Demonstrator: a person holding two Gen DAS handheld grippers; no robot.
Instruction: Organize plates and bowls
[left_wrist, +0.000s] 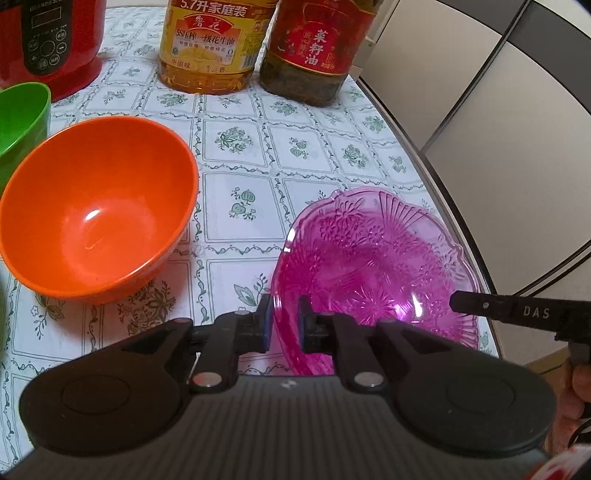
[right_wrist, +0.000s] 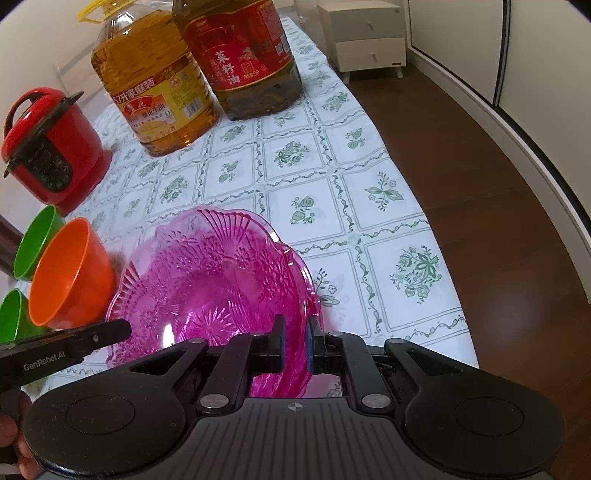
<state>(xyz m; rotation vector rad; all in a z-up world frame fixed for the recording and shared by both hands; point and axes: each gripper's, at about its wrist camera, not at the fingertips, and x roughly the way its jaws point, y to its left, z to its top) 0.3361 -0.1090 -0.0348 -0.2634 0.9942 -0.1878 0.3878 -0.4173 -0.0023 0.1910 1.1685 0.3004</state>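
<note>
Here, one pink dish (right_wrist: 221, 280), rim pinched in both grippers' narrow jaws; one orange bowl (left_wrist: 99, 210); two green bowls (right_wrist: 35, 247).

Even, soft indoor light from above – shadows faint. Small glare spots inside orange bowl (left_wrist: 99, 210) and pink dish (left_wrist: 373, 266). Heavy fisheye bending at edges, dark corner vignette – centre sharp.

Red cooker (right_wrist: 51, 147), two oil bottles (right_wrist: 155, 85) on floral tablecloth (right_wrist: 314, 177), white cabinet (right_wrist: 365, 37)
</note>
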